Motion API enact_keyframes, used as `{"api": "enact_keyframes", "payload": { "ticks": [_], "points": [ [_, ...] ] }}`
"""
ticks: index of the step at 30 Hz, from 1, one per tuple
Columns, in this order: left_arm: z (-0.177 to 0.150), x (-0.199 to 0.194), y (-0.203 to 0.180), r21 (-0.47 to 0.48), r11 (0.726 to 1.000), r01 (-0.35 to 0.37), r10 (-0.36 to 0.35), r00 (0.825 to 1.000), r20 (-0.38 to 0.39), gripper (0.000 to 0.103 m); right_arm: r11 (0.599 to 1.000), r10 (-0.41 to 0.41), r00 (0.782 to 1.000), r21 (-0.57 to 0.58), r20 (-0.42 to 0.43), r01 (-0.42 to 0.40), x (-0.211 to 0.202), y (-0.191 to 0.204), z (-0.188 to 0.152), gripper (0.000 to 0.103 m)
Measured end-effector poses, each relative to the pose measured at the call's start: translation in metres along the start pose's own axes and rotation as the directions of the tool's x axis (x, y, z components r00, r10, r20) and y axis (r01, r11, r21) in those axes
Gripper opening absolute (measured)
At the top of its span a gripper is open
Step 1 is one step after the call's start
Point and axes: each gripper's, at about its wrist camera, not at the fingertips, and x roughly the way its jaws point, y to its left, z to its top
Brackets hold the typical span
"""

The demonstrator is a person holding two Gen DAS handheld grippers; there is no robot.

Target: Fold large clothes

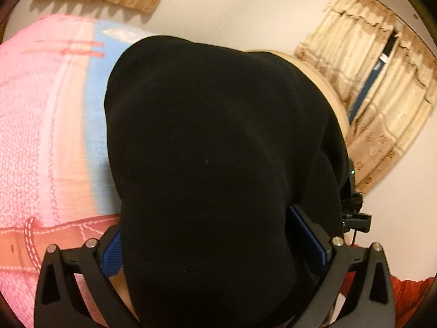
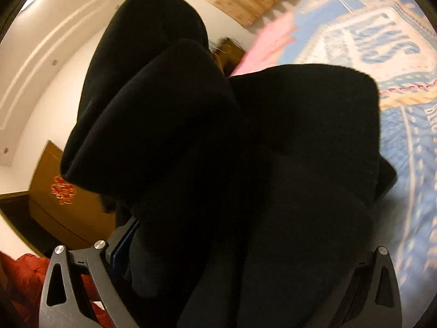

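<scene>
A large black garment (image 1: 218, 150) fills the left wrist view, draped over my left gripper (image 1: 218, 248), whose blue-padded fingers (image 1: 308, 235) stand on either side of the cloth; the gap between the pads is hidden. In the right wrist view the same black garment (image 2: 232, 164) hangs in thick folds over my right gripper (image 2: 218, 246). Only its left finger (image 2: 123, 240) shows beside the cloth. The garment is lifted above the bed.
A pink and blue patterned blanket (image 1: 49, 136) covers the bed, also in the right wrist view (image 2: 396, 95). Beige curtains (image 1: 377, 95) hang at the right. A brown wooden door (image 2: 54, 191) and red cloth (image 2: 24, 278) lie at the left.
</scene>
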Motion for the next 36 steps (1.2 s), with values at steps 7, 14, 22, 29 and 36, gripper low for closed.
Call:
{"api": "enact_keyframes", "payload": {
  "ticks": [7,14,22,29,36],
  "points": [
    [-0.018,-0.048,-0.052,0.051,0.998,0.028,-0.030,0.998,0.046,0.103,0.991,0.133,0.990,-0.019,0.050,-0.133,-0.020,0.046,-0.026,0.100],
    [-0.052,-0.151,-0.072,0.033,0.998,-0.056,0.050,0.987,0.155,0.103,0.959,0.270,0.963,-0.090,-0.008,-0.269,0.005,0.115,-0.039,0.100],
    [-0.078,-0.280,-0.025,-0.137,0.952,-0.275,0.302,0.915,0.267,0.103,0.879,0.432,0.878,-0.124,-0.207,-0.461,0.152,0.199,-0.039,0.100],
    [-0.093,-0.318,0.058,-0.300,0.836,-0.460,0.536,0.802,0.263,0.103,0.858,0.458,0.837,-0.095,-0.300,-0.504,0.304,0.210,-0.025,0.100],
    [-0.101,-0.295,0.144,-0.489,0.708,-0.510,0.647,0.746,0.160,0.103,0.995,0.093,0.958,-0.007,-0.272,-0.099,0.369,0.124,-0.025,0.100]
  ]
}}
